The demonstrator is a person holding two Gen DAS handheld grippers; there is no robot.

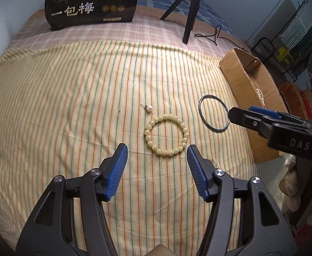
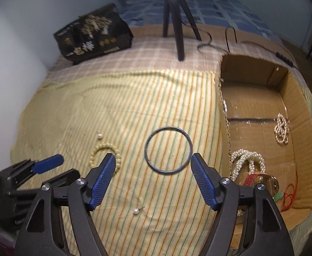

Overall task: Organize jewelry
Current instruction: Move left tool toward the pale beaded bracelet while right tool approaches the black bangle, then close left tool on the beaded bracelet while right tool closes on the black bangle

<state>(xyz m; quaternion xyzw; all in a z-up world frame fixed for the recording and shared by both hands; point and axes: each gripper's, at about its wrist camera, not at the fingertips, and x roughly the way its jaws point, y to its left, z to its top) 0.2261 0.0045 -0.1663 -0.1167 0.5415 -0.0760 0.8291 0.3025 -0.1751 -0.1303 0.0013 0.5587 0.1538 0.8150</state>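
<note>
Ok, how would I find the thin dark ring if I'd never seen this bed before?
Start at the open brown cardboard box on the yellow striped cloth. Just beside the box's near wall, lying flat on the cloth, is the thin dark metal bangle, right ahead of the open right claw. Unlike the cream beaded bracelet and the small pearl earring nearby, it is one smooth, plain hoop with no beads.

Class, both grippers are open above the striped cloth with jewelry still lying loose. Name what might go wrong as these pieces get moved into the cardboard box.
1. The thin dark ring lies flat on the striped cloth; the right gripper may pinch fabric too.
2. The pearl earring near that gripper is tiny and may be knocked or missed.
3. The left gripper hovers by the bead bracelet, close to the right one; they might collide.
</note>
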